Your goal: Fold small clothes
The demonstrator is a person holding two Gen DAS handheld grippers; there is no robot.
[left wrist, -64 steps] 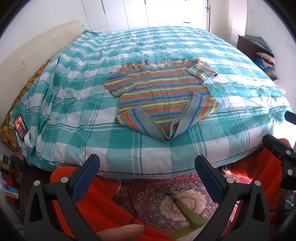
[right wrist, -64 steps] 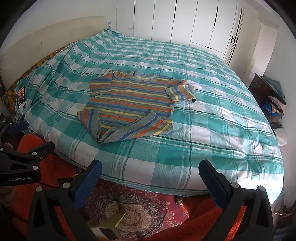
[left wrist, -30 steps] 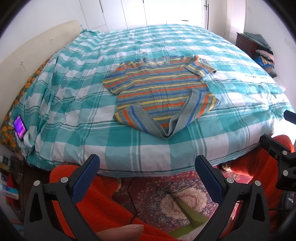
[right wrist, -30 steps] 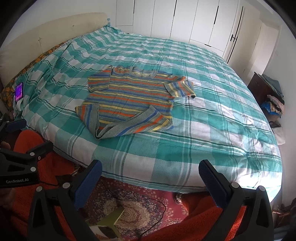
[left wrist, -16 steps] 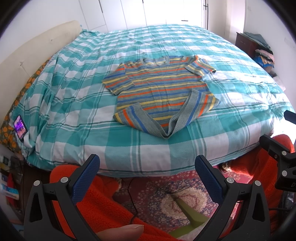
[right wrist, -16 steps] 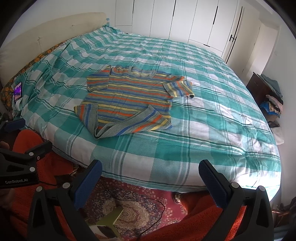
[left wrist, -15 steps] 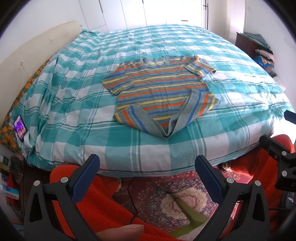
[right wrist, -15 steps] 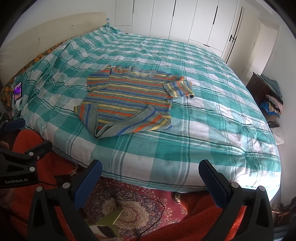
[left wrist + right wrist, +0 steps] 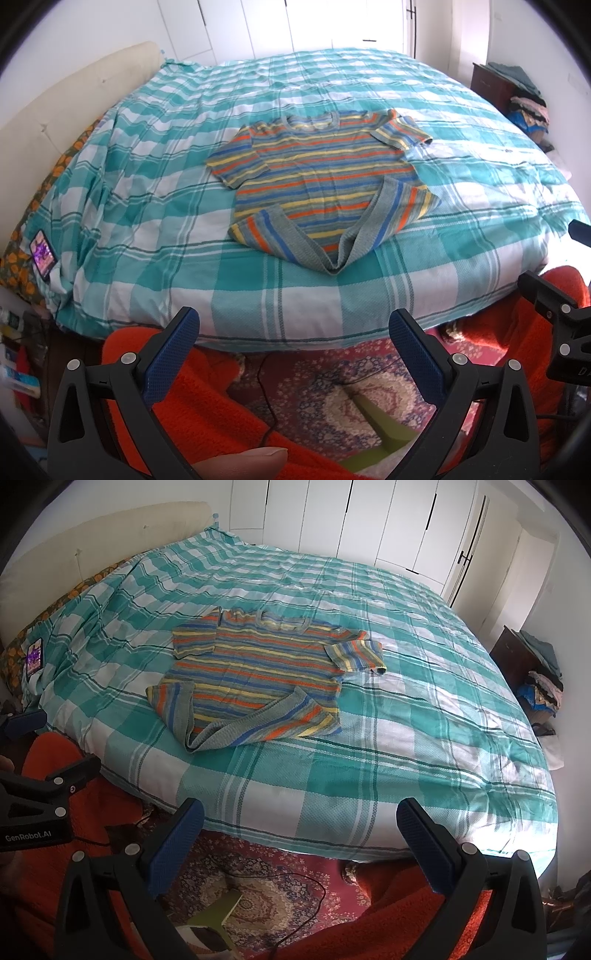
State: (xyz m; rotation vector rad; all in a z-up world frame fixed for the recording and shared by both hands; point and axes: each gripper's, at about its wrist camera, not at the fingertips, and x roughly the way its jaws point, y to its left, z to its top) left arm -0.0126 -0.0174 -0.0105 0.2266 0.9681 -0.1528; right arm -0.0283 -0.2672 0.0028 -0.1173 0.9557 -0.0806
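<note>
A small striped T-shirt (image 9: 325, 177) in grey, orange, yellow and blue lies flat on the teal plaid bed cover (image 9: 155, 206), neck away from me, its two bottom corners turned up toward the middle. It also shows in the right wrist view (image 9: 255, 683). My left gripper (image 9: 293, 325) is open and empty, off the near bed edge, well short of the shirt. My right gripper (image 9: 301, 812) is open and empty, also off the near edge. Each gripper shows at the side of the other's view.
A lit phone (image 9: 43, 254) lies at the bed's left edge. A dark cabinet with piled clothes (image 9: 535, 664) stands at the right. A patterned rug (image 9: 332, 391) with a black cable and orange fabric (image 9: 207, 398) lie below the grippers. White wardrobe doors (image 9: 369, 520) stand behind.
Both views have shifted very slightly; the shirt and both open grippers are otherwise as before.
</note>
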